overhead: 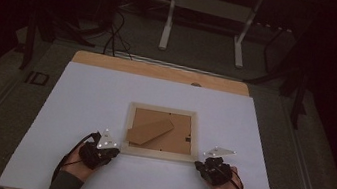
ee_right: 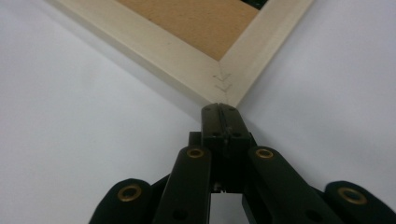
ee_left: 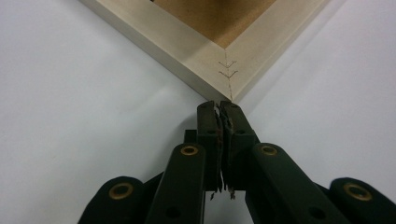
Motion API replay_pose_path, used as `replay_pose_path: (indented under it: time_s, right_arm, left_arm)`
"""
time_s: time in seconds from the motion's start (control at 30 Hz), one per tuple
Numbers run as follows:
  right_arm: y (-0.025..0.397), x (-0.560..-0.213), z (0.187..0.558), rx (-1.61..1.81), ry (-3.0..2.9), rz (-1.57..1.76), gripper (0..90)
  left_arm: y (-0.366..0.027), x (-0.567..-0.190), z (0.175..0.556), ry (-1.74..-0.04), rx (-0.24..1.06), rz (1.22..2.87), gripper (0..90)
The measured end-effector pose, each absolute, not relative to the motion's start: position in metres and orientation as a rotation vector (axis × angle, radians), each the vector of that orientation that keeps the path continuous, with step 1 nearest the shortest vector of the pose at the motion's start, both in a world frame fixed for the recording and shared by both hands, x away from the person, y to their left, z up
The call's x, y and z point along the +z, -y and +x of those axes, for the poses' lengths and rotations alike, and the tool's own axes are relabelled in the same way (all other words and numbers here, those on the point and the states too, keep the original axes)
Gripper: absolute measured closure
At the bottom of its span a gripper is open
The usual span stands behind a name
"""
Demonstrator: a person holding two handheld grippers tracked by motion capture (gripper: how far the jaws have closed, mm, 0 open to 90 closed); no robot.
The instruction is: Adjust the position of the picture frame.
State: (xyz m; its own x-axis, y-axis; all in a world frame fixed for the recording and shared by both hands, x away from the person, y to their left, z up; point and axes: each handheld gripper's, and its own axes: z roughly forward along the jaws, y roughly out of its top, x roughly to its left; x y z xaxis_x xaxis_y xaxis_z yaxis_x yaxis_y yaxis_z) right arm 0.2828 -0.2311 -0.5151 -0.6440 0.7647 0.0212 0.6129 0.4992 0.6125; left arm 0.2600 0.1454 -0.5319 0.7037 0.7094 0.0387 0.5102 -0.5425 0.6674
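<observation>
At table centre, a wooden picture frame [overhead: 157, 154] lies face down with its cardboard easel stand [overhead: 150, 131] upward, as the clenched left gripper [ee_left: 219, 106] at seven o'clock and right gripper [ee_right: 220, 108] at five o'clock touch its near corners, nothing grasped or lifted yet.

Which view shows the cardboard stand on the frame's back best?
High view: the tan cardboard easel stand lies whole on the pale wooden picture frame. Both gripper views show just a frame corner and brown backing.
</observation>
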Motion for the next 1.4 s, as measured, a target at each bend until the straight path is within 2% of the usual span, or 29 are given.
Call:
replay_pose_path:
  time_s: [0.3, 0.93, 1.4]
  right_arm:
    - [0.242, -0.518, 0.288, 0.875, -2.401, 1.297, 90.0]
    - [0.229, -0.524, 0.294, 0.905, -2.403, 1.308, 90.0]
    - [0.233, -0.526, 0.296, 0.925, -2.376, 1.291, 89.1]
  left_arm:
    - [-0.144, -0.532, 0.260, -0.929, 0.404, 2.266, 87.5]
    - [-0.154, -0.532, 0.263, -0.986, 0.400, 2.242, 87.7]
    - [-0.161, -0.528, 0.263, -1.014, 0.444, 2.195, 81.0]
